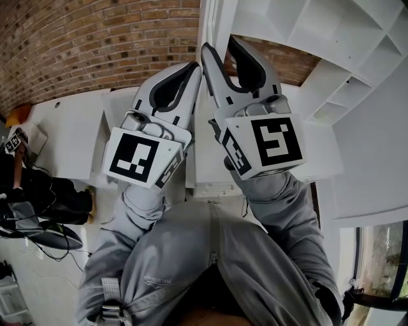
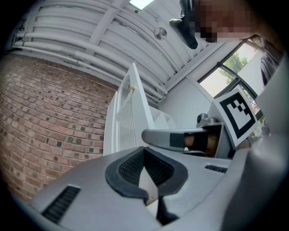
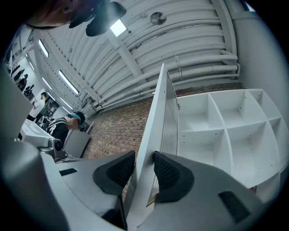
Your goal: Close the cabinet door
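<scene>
Brick wall [image 1: 95, 38], cabinet door [image 3: 156, 126] ajar, white shelves [image 3: 226, 131]

In the head view the left gripper [image 1: 191, 71] and right gripper [image 1: 220, 44] hide most of the cabinet door [image 1: 208, 19] at centre. The upper right edge cuts off the shelf unit [image 1: 347, 79], and the left edge crops a person [image 1: 32, 191].

White cabinet door [image 3: 156, 117] with a finely ribbed panel, beside white open shelving [image 3: 226, 131]. Behind it, a brick wall [image 1: 95, 44] in red-brown with pale mortar lines. The left hand-held gripper [image 1: 195, 65] and right hand-held gripper [image 1: 218, 43] are light grey with black textured pads [image 3: 168, 170]. Each carries a white cube [image 1: 274, 143] printed with black square markers. The person's sleeves [image 1: 280, 210] are grey
</scene>
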The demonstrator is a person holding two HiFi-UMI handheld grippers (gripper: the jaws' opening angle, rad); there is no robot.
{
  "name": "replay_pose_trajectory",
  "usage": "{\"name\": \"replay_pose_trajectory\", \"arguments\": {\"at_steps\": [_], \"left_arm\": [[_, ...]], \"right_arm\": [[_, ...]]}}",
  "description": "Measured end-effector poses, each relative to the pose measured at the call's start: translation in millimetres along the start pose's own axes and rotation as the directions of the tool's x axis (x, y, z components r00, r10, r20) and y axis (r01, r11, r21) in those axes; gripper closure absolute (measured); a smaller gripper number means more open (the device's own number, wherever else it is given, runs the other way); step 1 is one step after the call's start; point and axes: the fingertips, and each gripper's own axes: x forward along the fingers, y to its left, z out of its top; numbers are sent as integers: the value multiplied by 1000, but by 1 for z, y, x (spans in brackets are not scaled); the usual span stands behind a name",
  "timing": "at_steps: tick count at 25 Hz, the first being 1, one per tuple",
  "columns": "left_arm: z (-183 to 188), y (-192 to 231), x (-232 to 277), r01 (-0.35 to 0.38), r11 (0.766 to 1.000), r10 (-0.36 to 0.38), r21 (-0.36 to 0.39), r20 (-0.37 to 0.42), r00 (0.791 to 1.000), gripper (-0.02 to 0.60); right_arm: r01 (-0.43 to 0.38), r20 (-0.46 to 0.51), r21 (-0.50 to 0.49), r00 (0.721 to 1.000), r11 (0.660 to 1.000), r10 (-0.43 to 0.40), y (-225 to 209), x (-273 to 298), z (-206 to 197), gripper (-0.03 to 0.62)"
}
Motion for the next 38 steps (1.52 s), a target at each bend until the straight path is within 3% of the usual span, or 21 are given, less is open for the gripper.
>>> {"name": "replay_pose_trajectory", "arguments": {"at_steps": [10, 25, 38], "left_arm": [[-5, -12, 15, 72, 997, -72, -25, 15, 997, 575], [-20, -40, 43, 214, 974, -212, -80, 24, 977, 575], [-35, -47, 54, 275, 957, -275, -89, 7, 961, 575]], "right_arm": [[8, -10, -6, 1000, 1000, -8, -12, -11, 0, 453], [115, -57, 31, 992, 993, -113, -64, -35, -7, 485], [143, -81, 77, 987, 987, -137, -100, -45, -13, 497]]}}
